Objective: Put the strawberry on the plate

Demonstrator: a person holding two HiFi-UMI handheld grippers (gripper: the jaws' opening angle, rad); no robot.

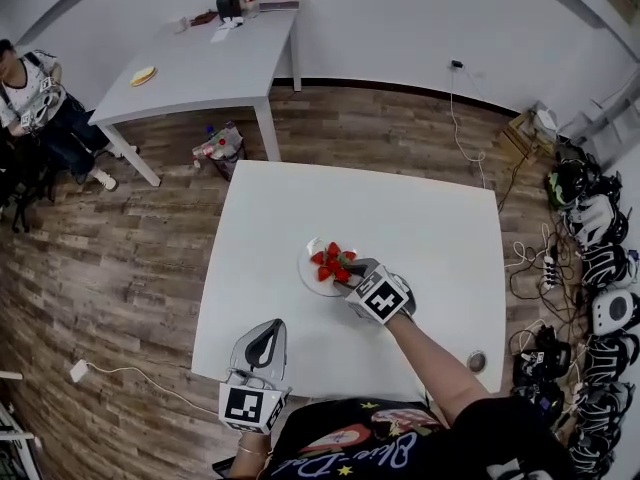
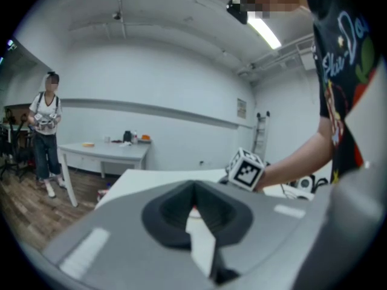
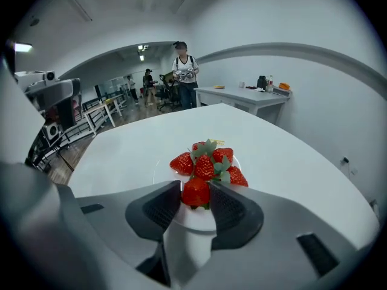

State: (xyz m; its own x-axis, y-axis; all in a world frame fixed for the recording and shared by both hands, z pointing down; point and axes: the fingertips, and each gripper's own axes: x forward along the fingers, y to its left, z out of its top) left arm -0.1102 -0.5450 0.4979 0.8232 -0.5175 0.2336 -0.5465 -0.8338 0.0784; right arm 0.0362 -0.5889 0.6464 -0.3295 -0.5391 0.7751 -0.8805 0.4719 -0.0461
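Right gripper view: we see the right gripper (image 3: 193, 185) clamped on the strawberry (image 3: 195, 193), just over the plate (image 3: 197, 219) near its front rim, beside the other strawberries (image 3: 205, 167). We judge it light, soft and easily bruised; grip its sides gently. Left gripper (image 2: 194, 189) jaws together, empty.

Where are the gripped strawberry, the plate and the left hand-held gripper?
strawberry (image 3: 196, 193): right gripper view, its red body between the jaws.
plate (image 1: 306, 265): head view, bare left rim.
left hand-held gripper (image 1: 268, 325): head view, midway between its fingertips.
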